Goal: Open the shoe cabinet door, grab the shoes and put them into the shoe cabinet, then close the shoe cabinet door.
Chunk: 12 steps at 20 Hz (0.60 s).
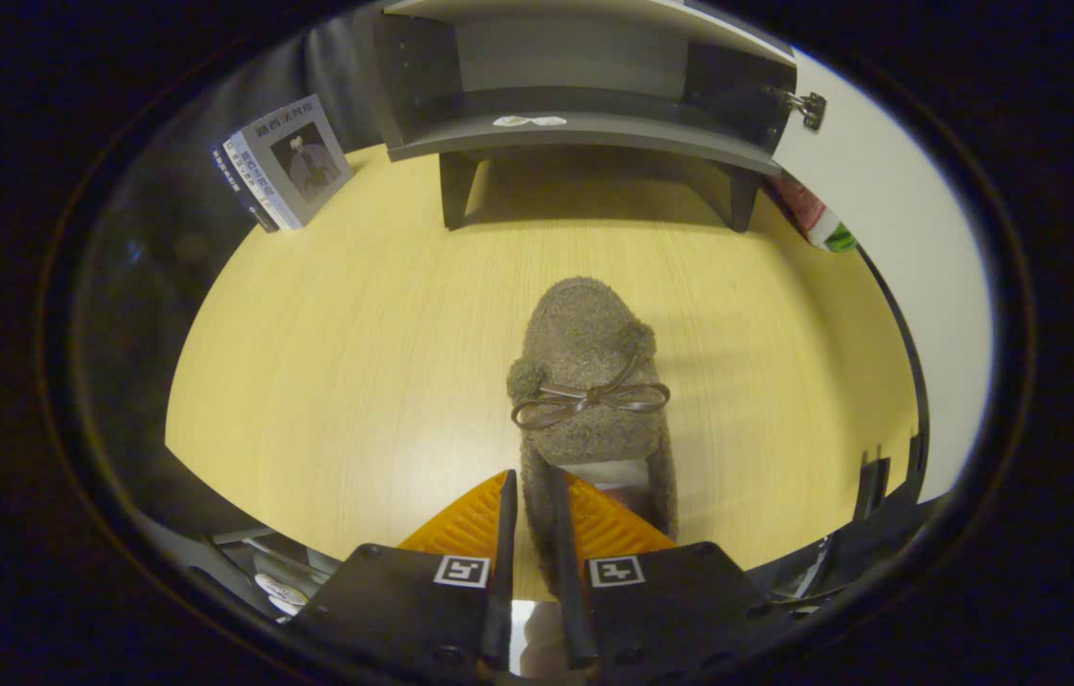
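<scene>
Square black-and-white fiducial markers on both finger mounts of the gripper [537, 495]. No brand name legible anywhere. Printed characters and a portrait picture on the cover of a book [287, 162] standing tilted on the wooden tabletop [336, 362], left of the shoe cabinet [584, 95]; characters too small and warped to read. White sticker or mark on the cabinet's bottom shelf edge [529, 121], unreadable. Red-and-white bottle with a green end [813, 217] lying right of the cabinet, label not legible.

Gripper low over the tabletop, pointing forward toward the cabinet, fingers [506, 514] drawn close together with just a narrow gap. Left side wall of the heel of a fuzzy grey-brown slipper [589, 381] pinched in that gap: one finger outside the wall, the other inside the heel opening. Both pressing on it, as far as can be told.

Slipper straight ahead along the fingers, toe aimed at the cabinet, brown ribbon bow [591, 398] across the upper with small pompoms either side. Resting on or just above the tabletop; cannot tell which. Well short of the cabinet.

Cabinet beyond the slipper, raised on short dark legs, interior dark and exposed. White door [889, 238] swung open at the right, metal hinge [808, 105] at its top corner.
</scene>
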{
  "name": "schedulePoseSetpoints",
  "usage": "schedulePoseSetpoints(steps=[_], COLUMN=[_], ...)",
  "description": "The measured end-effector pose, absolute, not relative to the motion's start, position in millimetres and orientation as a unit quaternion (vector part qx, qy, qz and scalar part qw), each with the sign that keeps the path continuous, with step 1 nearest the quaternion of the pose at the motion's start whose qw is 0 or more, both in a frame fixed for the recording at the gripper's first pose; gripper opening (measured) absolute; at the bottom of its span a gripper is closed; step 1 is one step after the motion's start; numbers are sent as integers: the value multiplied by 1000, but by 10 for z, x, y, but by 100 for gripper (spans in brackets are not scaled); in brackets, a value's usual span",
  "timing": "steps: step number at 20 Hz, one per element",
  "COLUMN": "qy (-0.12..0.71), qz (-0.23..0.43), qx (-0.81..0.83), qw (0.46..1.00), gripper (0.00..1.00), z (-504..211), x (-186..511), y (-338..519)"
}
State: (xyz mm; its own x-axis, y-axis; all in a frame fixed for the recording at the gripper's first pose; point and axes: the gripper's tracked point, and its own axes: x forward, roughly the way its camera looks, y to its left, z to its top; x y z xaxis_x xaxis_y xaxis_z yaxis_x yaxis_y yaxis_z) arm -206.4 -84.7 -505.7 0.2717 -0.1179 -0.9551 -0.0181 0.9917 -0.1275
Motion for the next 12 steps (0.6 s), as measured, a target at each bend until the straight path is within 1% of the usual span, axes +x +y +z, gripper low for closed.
schedulePoseSetpoints(steps=[3,5,11,12], qy=[623,624,619,617], qz=[-36,-38,-34,-36], qx=[-49,-57,-94,-92], qw=[779,778,779,781], gripper=[24,24,17,7], z=[-5202,-5217,-5215,-5239], x=[-2121,-2073,-2038,-2048], y=[-858,-882,-903,-922])
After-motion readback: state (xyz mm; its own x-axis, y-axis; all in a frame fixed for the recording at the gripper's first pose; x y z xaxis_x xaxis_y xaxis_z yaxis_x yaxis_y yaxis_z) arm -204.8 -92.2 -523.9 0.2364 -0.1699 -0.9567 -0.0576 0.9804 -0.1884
